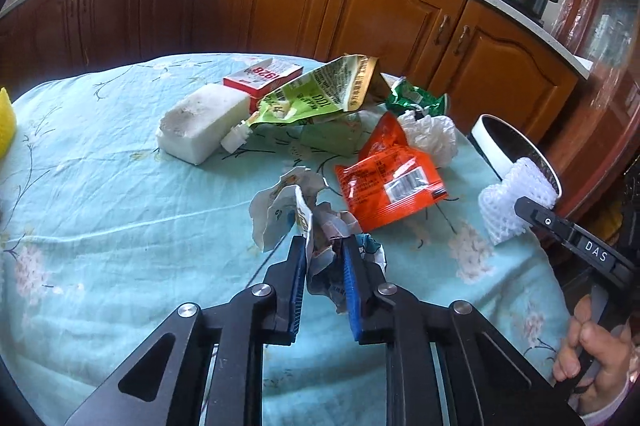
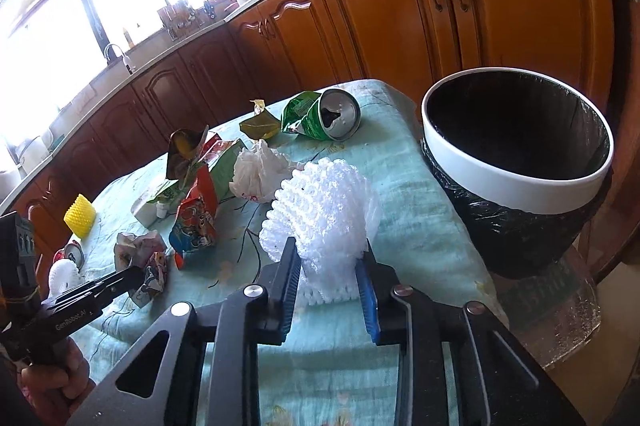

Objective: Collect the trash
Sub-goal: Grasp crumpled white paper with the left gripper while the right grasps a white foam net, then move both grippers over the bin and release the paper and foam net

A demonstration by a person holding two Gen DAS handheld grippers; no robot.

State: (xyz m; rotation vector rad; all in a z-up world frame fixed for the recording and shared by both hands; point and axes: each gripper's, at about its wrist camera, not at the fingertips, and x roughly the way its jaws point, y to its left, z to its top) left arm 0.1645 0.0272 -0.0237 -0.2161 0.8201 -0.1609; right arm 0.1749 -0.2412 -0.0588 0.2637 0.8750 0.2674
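Nearest the left wrist camera, the left gripper (image 1: 324,246) is pinching a crumpled printed paper wrapper (image 1: 288,214) between its blue pads, low over the pale blue floral tablecloth (image 1: 120,206). The right gripper (image 2: 330,258) is clamping a white foam mesh fruit sleeve (image 2: 324,202) and holding it just short of the white-rimmed bin lined with a black bag (image 2: 516,178), which is standing at the table's edge.

Judging by this, collection is barely begun: the bin's dark inside is showing nothing I can make out, and most litter is still lying out. Beyond the grippers are waiting an orange snack packet (image 1: 384,174) with a barcode, a wad of white tissue (image 1: 432,134), a green foil pouch (image 1: 320,94) with unreadable print, a white foam block (image 1: 200,122), a red-and-white carton (image 1: 264,76) reading "1928" upside down, a crushed green drink can (image 2: 324,114) and a yellow foam sleeve (image 2: 81,216).

The right tool is showing "DAS", the left "GenRobot.AI".
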